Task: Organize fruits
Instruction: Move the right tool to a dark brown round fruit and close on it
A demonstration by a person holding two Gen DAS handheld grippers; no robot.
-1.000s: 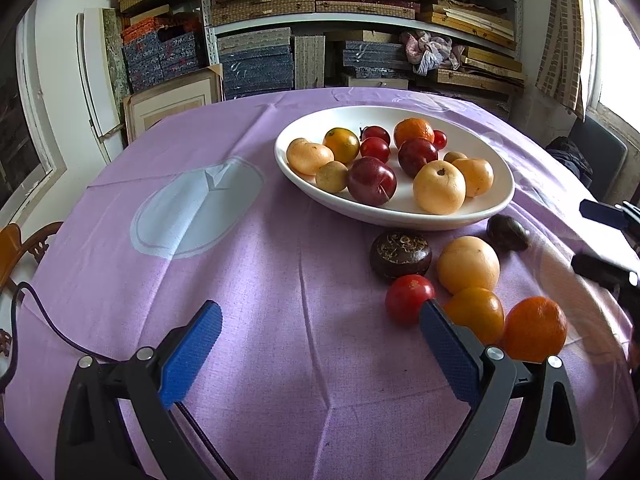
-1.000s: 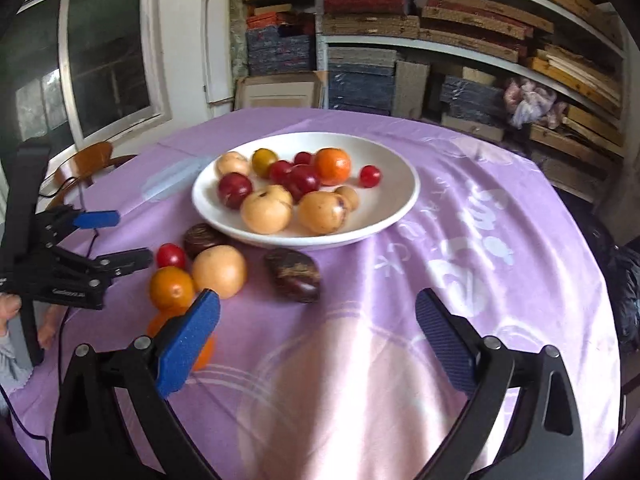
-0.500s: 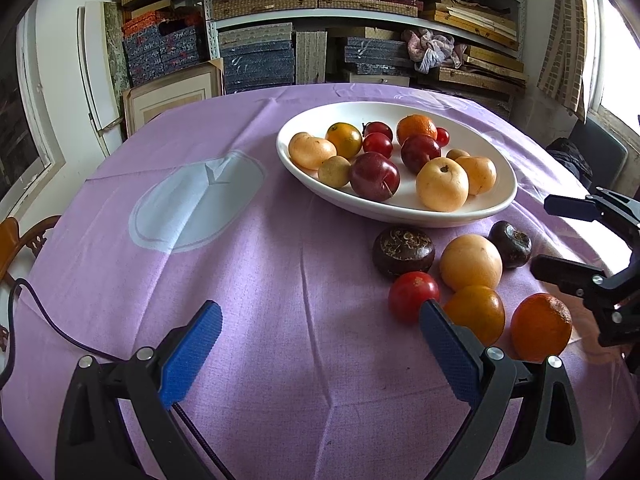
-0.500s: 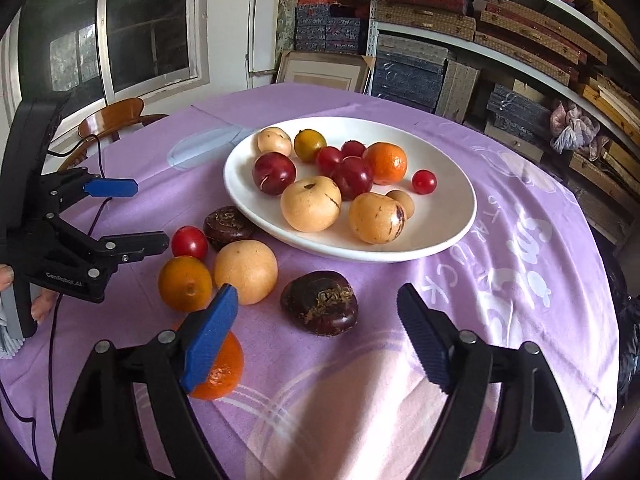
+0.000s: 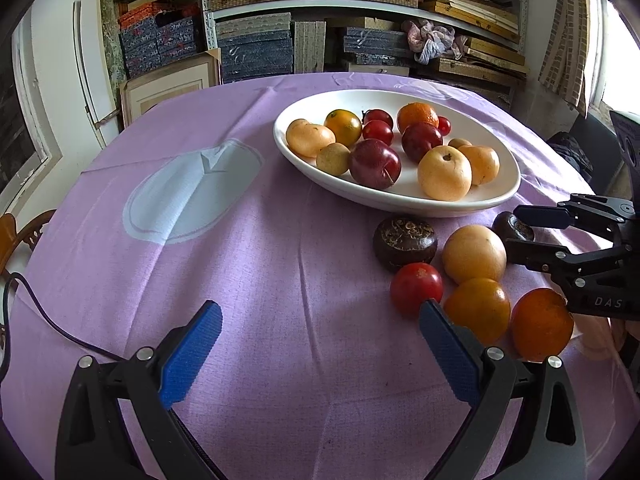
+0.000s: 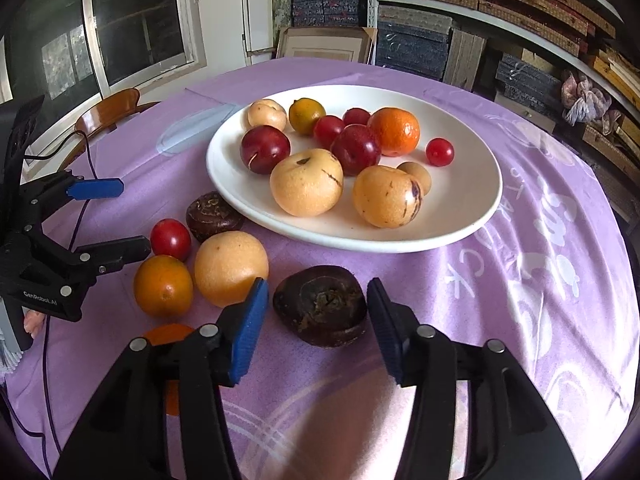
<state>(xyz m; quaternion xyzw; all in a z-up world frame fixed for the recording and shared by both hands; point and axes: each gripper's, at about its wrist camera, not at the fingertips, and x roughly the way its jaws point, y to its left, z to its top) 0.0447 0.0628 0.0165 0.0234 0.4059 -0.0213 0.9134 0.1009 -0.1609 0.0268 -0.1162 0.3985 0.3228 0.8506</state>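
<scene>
A white bowl (image 6: 460,216) (image 5: 400,200) holding several fruits sits on the purple tablecloth. A dark brown fruit (image 6: 320,308) lies in front of it, between the blue pads of my right gripper (image 6: 317,285). The jaws are closing, and a thin gap remains on each side of the fruit. Left of it lie a pale yellow fruit (image 6: 230,268), an orange (image 6: 162,286), a red tomato (image 6: 170,238), a second dark fruit (image 6: 214,216) and a tangerine (image 6: 168,332), half hidden behind my finger. My left gripper (image 5: 320,307) hangs open over bare cloth beside the tomato (image 5: 416,288).
A black cable (image 5: 40,312) trails over the cloth's left edge. A wooden chair (image 6: 108,110) stands beyond the table by the window. Shelves of stacked boxes (image 5: 360,0) fill the back wall. The round table drops away on every side.
My right gripper has moved forward and down onto the near dark fruit, and its jaws have narrowed from wide to close around it. The left gripper has stayed put.
</scene>
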